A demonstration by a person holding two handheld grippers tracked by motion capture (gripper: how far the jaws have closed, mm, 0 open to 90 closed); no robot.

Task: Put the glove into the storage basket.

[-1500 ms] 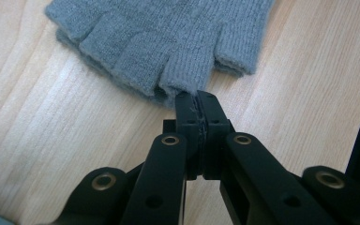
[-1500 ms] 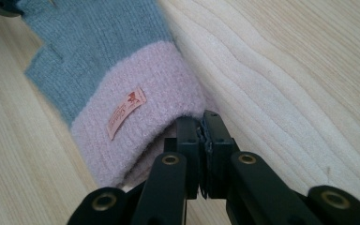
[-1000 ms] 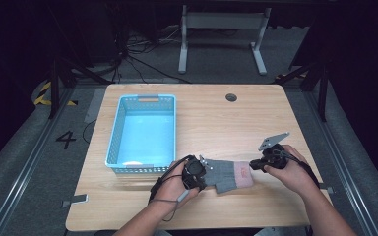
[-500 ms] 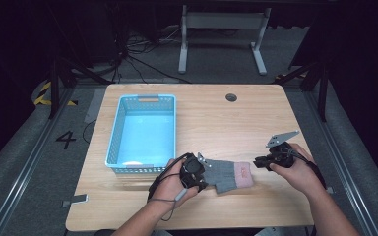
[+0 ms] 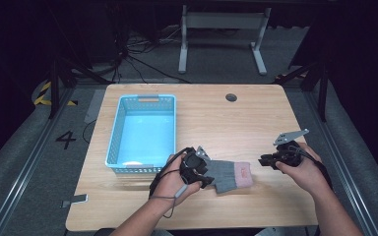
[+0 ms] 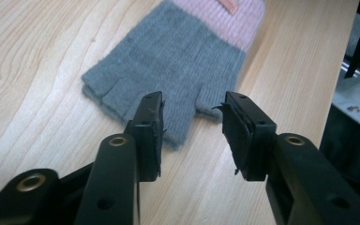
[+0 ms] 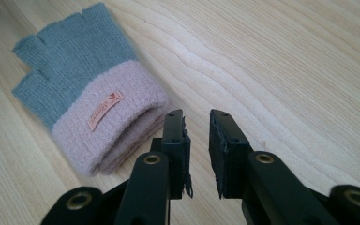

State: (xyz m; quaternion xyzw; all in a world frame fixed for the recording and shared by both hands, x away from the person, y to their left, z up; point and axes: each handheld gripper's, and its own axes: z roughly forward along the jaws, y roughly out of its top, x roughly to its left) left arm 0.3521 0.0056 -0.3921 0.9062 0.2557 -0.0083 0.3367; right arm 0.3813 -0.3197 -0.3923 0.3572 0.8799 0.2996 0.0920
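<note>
A grey fingerless glove (image 5: 226,174) with a pink cuff lies flat on the desk (image 5: 256,118) near its front edge, about midway along it. The left tool (image 5: 203,173) sits at the glove's finger end; its jaws have just been opening and now stand apart with nothing pressed between them. The right tool (image 5: 265,161) is just off the cuff end, clear of the glove; its jaws have also just been opening, with a narrow gap and nothing between them. Behind the left tool, toward the desk's left edge, stands a blue basket (image 5: 170,125). The glove looks laid out and released; placing it in the basket appears still to do. Something pale inside the basket's front wall is too small to identify.
</note>
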